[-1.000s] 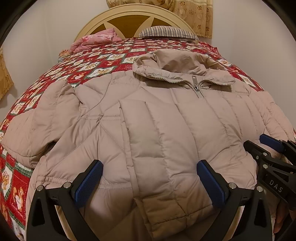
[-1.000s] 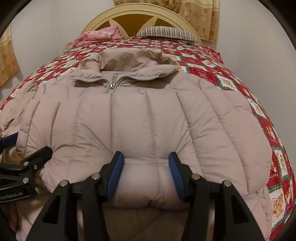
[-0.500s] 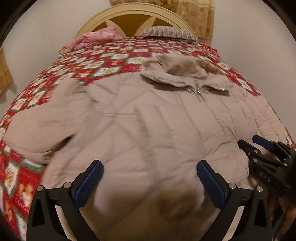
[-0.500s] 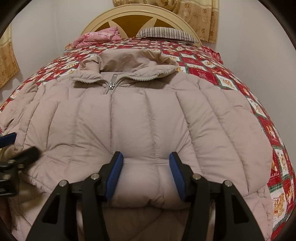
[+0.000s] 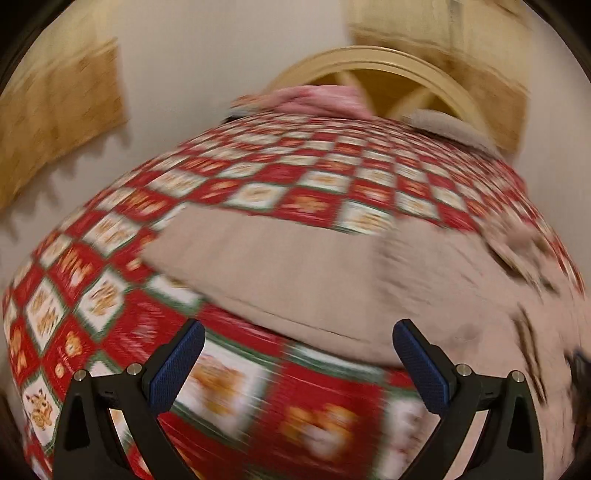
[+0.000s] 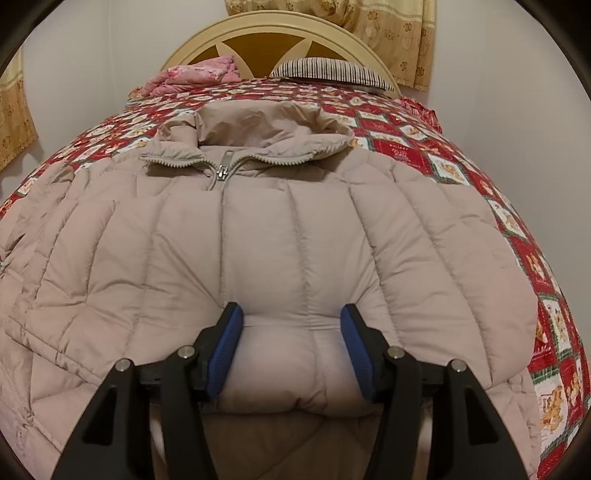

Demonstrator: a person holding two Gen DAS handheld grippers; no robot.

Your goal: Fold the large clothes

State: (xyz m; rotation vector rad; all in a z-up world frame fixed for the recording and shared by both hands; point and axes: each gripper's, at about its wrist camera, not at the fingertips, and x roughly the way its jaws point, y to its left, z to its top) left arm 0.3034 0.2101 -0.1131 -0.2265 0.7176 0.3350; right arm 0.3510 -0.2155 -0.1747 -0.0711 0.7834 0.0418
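Note:
A beige quilted puffer jacket [image 6: 295, 229] lies zipped, front up, on the bed with its collar toward the headboard. My right gripper [image 6: 291, 310] sits at the middle of the near hem. A puffed fold of the hem bulges between its blue pads [image 6: 225, 350], which still press on it while the jaws are opening. In the blurred left wrist view, my left gripper [image 5: 298, 328] stands wide open with nothing in it. It hangs over the bedspread [image 5: 92, 277], just short of the jacket's outstretched sleeve [image 5: 295, 266].
A red and white patchwork bedspread [image 6: 535, 258] covers the bed. At the cream headboard [image 6: 280, 29] lie a pink cloth [image 6: 199, 75] and a striped pillow [image 6: 328, 70]. Yellow curtains [image 6: 388, 29] hang on the walls behind and at the left [image 5: 55, 110].
My left gripper has swung fast to the left, from the jacket's front hem to the bedspread by the sleeve, and has left the right wrist view. The right gripper stays put, jaws slightly wider.

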